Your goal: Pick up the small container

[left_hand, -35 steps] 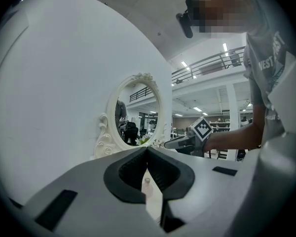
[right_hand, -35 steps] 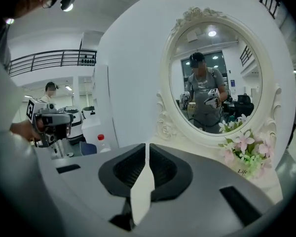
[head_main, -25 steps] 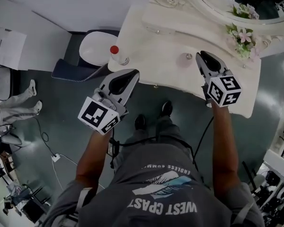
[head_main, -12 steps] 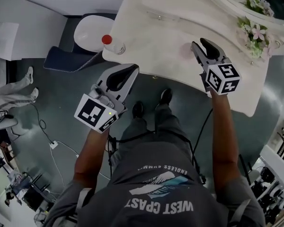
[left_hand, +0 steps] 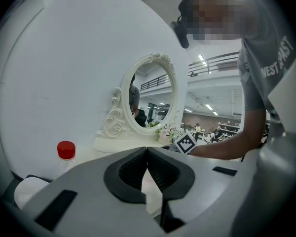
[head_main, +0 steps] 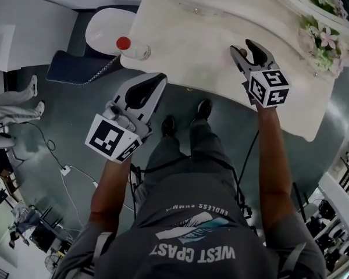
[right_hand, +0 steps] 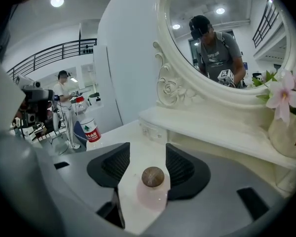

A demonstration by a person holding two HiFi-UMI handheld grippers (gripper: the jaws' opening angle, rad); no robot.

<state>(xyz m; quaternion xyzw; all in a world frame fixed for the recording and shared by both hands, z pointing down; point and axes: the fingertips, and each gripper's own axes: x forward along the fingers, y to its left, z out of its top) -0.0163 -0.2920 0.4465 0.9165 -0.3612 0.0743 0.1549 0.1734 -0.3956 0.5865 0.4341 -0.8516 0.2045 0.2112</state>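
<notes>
1 table (head_main: 180, 34) holds it all. 1 mirror (right_hand: 222, 28) stands at the back, far past the fingers. There are 2 grippers. The right gripper (head_main: 244, 47) sits low over the table. Its fingers are opening wide, 1 on each side of the jar (right_hand: 153, 184), not touching it. I think this is so they can close on it next. The left gripper (head_main: 155, 81) has its fingers squeezed together on nothing and hangs off the table edge, likely to keep out of the way. 1 bottle (head_main: 132, 49) stands beyond the left fingers. There is just 1 jar, right between the right fingers
</notes>
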